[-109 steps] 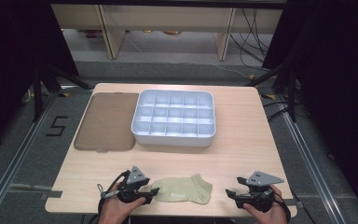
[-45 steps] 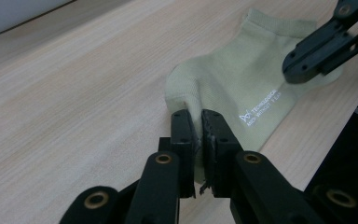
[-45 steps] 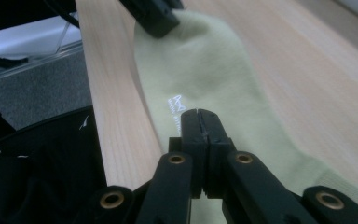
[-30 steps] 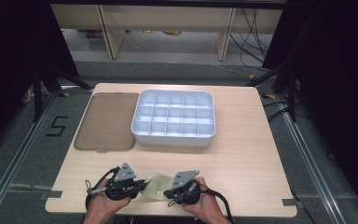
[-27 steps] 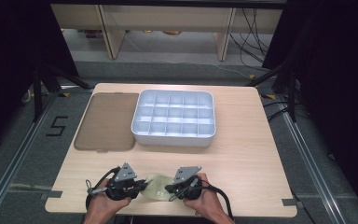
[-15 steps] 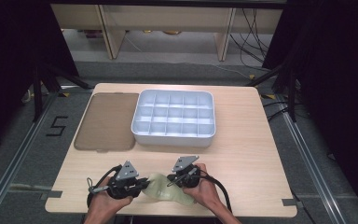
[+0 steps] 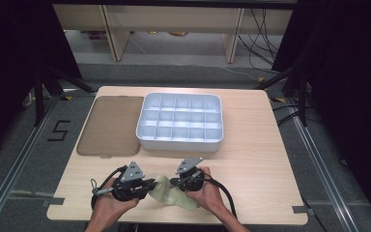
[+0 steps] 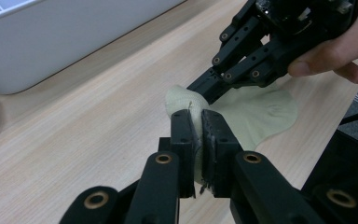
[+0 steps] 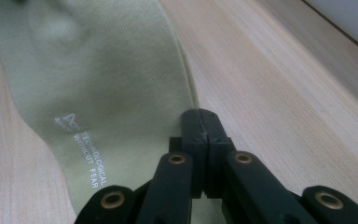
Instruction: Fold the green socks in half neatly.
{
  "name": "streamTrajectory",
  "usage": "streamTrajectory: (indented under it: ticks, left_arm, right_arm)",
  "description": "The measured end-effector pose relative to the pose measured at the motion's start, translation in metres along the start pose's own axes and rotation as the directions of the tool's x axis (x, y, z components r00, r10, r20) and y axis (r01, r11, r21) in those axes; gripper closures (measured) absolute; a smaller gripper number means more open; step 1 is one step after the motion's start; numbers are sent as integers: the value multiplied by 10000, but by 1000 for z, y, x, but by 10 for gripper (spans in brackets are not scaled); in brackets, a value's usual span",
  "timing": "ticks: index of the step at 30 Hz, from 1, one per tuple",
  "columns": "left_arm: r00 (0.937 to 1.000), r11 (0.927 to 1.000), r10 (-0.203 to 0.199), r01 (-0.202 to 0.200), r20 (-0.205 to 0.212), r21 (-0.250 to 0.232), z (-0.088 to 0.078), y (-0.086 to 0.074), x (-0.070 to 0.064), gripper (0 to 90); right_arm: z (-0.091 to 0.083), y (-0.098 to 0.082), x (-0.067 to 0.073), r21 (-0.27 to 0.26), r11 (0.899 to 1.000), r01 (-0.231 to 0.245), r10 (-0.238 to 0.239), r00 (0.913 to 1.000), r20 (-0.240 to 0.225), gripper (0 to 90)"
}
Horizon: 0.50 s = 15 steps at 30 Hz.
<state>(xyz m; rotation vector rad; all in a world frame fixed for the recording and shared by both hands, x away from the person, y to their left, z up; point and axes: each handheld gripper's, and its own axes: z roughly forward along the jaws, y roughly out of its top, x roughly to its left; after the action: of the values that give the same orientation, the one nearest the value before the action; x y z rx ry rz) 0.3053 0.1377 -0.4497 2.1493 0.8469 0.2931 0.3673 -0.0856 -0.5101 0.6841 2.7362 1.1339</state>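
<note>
A pale green sock (image 7: pixel 168 195) lies bunched near the table's front edge, between my two grippers. My left gripper (image 7: pixel 150 185) is shut on one edge of the sock (image 8: pixel 254 112), and a fold of cloth shows between the pads of my left gripper (image 8: pixel 199 123). My right gripper (image 7: pixel 173 182) faces it from the right, shut on the sock's other edge. In the left gripper view the right gripper (image 8: pixel 198 89) touches the raised fold. In the right gripper view its jaws (image 9: pixel 204 122) are shut at the rim of the sock (image 9: pixel 98 84), which bears small white lettering.
A white tray (image 7: pixel 178 145) with several compartments stands at the table's middle back; its wall (image 8: pixel 51 42) shows beyond the left gripper. A flat brown lid (image 7: pixel 108 124) lies to its left. Bare wood spreads to the right of my hands.
The right gripper came from the table's right front to the sock, then moved left and slightly away from the person. The sock, flat before, is now bunched. The left gripper stayed put.
</note>
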Motion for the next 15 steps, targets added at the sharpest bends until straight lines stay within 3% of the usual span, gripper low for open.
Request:
streamTrajectory:
  ticks: [4, 5, 8, 15]
  left_arm:
    - [9999, 9999, -119, 119, 22, -44, 0, 0, -1, 833]
    - [9999, 9999, -157, 157, 5, -60, -1, 0, -1, 833]
    - [9998, 9998, -187, 188, 21, -42, 0, 0, -1, 832]
    - [9997, 9997, -242, 242, 49, -4, 1, 4, -5, 828]
  right_arm:
    - [-4, 0, -3, -263, 9996, -140, 139, 9999, -31, 900]
    - [-9, 0, -2, -291, 9991, -303, 303, 9995, -2, 900]
    - [-24, -2, -5, -362, 9992, -187, 191, 9997, 124, 900]
    - [-59, -24, -7, -268, 9991, -340, 350, 9987, 375, 900]
